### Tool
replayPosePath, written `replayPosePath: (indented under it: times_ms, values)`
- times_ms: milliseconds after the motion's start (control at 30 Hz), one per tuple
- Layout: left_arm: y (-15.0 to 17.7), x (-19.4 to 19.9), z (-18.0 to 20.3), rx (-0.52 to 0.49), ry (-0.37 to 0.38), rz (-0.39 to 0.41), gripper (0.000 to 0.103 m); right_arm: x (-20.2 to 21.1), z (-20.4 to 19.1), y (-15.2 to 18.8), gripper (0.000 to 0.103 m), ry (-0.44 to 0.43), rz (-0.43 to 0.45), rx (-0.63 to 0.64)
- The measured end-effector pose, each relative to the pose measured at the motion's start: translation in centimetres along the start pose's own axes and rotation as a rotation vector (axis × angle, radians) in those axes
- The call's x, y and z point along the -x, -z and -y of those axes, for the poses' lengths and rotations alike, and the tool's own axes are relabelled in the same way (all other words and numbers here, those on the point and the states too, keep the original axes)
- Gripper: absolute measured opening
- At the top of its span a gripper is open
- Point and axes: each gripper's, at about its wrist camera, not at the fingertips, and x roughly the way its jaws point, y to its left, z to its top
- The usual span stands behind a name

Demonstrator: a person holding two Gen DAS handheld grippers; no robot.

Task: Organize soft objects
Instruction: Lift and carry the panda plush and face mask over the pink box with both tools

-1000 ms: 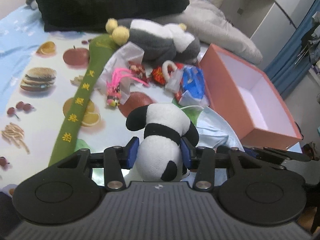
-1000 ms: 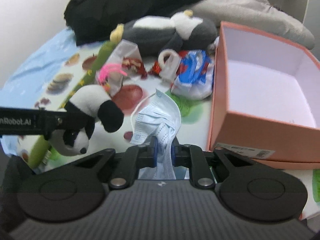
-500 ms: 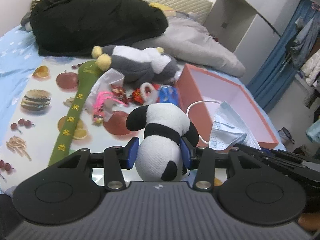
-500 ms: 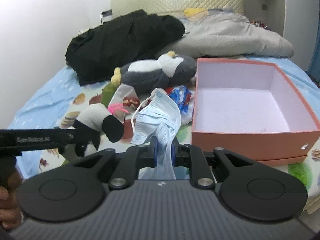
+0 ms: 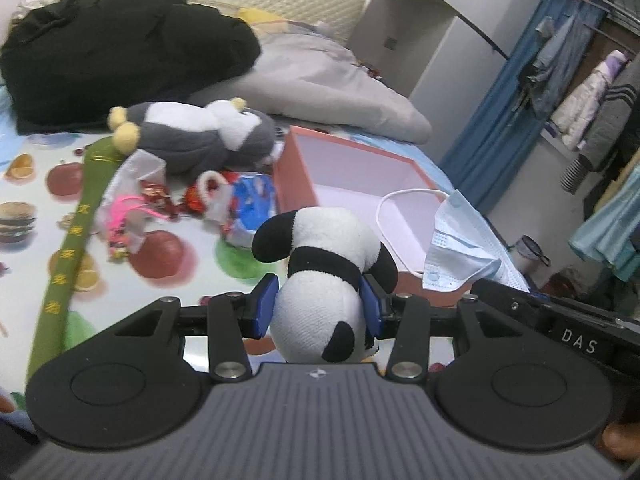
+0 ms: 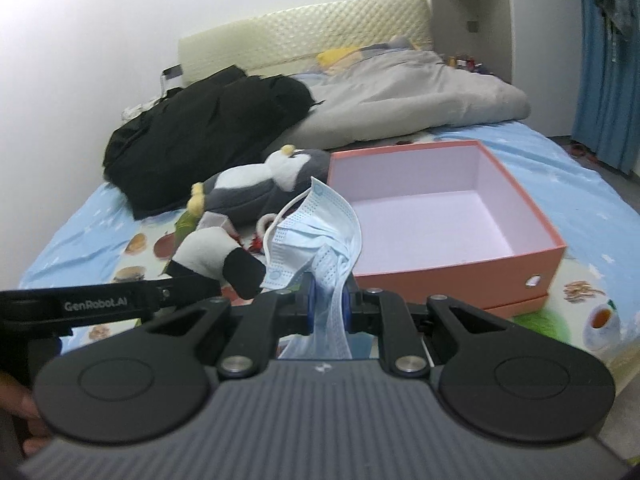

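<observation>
A home bedroom: bed (image 6: 540, 152), quilted headboard (image 6: 304, 28); hanging clothes (image 5: 580, 92).

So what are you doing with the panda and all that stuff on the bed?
A person is tidying soft things with two hand-held claws. The left claw is shut on a toy panda, and the right claw is shut on a blue face mask. Both are held up in the air near the open pink box, which has nothing in it yet. A penguin plush, a green stick toy and some small packets lie on the bed.
</observation>
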Motion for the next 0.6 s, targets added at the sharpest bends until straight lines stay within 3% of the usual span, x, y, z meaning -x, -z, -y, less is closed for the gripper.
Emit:
replayPosePath:
  times_ms: [300, 600]
  values:
    - [-3.9, -5.0, 2.4, -0.053, 0.039, -0.032, 0.051, -2.1, 3.0, -3.4, 0.017, 0.041, 0.009, -0.029]
    - [-8.9, -12.7, 4.4, -0.089, 0.049, -0.081, 0.051, -7.8, 7.1, -7.7, 0.017, 0.068, -0.035, -0.042]
